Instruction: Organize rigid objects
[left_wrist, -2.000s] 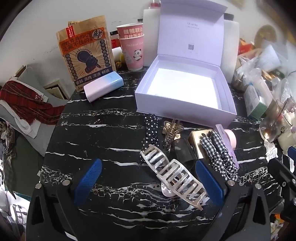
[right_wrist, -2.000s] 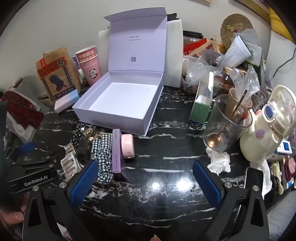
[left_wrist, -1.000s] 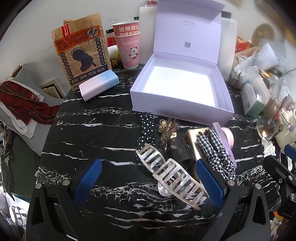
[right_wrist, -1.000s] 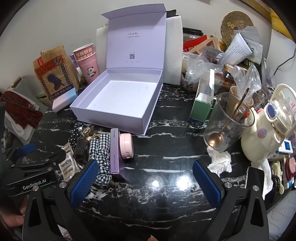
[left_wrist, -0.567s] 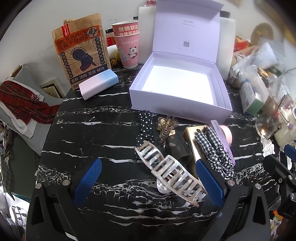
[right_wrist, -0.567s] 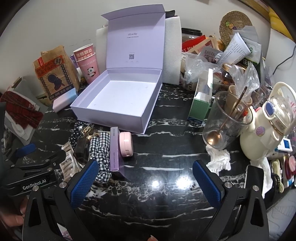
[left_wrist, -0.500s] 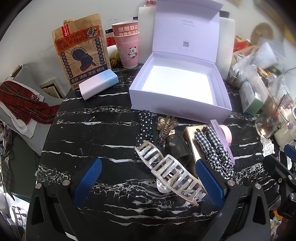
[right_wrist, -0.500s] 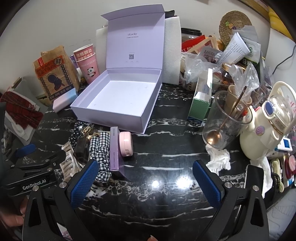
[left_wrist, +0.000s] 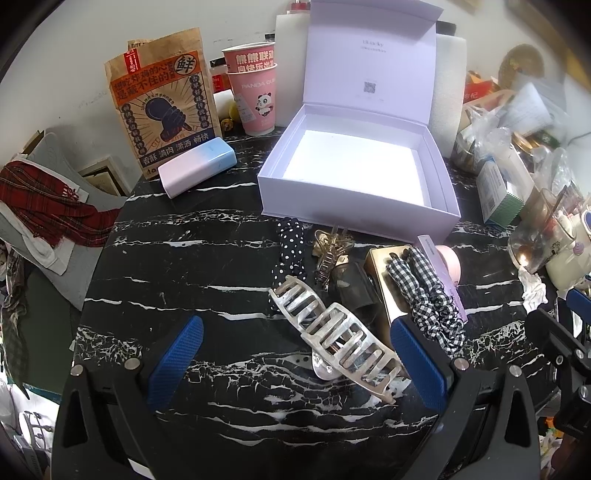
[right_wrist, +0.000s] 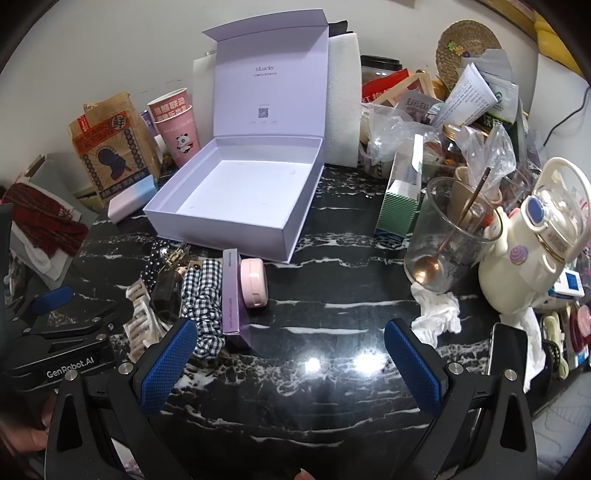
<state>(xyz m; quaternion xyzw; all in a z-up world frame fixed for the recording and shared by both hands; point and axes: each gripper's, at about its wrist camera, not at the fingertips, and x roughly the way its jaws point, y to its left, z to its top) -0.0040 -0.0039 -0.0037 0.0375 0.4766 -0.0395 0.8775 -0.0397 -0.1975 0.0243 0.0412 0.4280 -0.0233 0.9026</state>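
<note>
Left wrist view: the left gripper (left_wrist: 295, 363) hangs low over a black marble table (left_wrist: 192, 266), its blue-padded fingers (left_wrist: 176, 360) spread wide and empty. Between them lies a pearly claw hair clip (left_wrist: 334, 334), set diagonally, its far end near a polka-dot scrunchie (left_wrist: 291, 251). Beyond it sit a small gold claw clip (left_wrist: 328, 251), a dark clip (left_wrist: 351, 286), a gold case (left_wrist: 382, 273) and a checked scrunchie (left_wrist: 424, 295) draped partly over that case, beside a slim purple box (left_wrist: 441, 273) and a pink compact (left_wrist: 450, 258). Farther back stands an open lilac gift box (left_wrist: 354, 199), lid upright and interior bare; to its left lie a pink-and-blue power bank (left_wrist: 197, 171), a printed paper bag (left_wrist: 162, 110) and stacked pink cups (left_wrist: 255, 99). Right wrist view: the right gripper (right_wrist: 291, 363) is likewise wide apart and holds nothing, over a bare, glossy stretch of the table (right_wrist: 314, 325). The purple box (right_wrist: 231, 291), compact (right_wrist: 253, 282) and checked scrunchie (right_wrist: 203, 299) lie ahead to its left, just before the front wall of the gift box (right_wrist: 221, 232); the pearly clip (right_wrist: 138, 314) shows partly behind the left gripper's black body. To the right stand a glass beaker with a spoon (right_wrist: 447, 236) and a cream kettle (right_wrist: 532, 240), with a crumpled tissue (right_wrist: 437, 314) before them.
</note>
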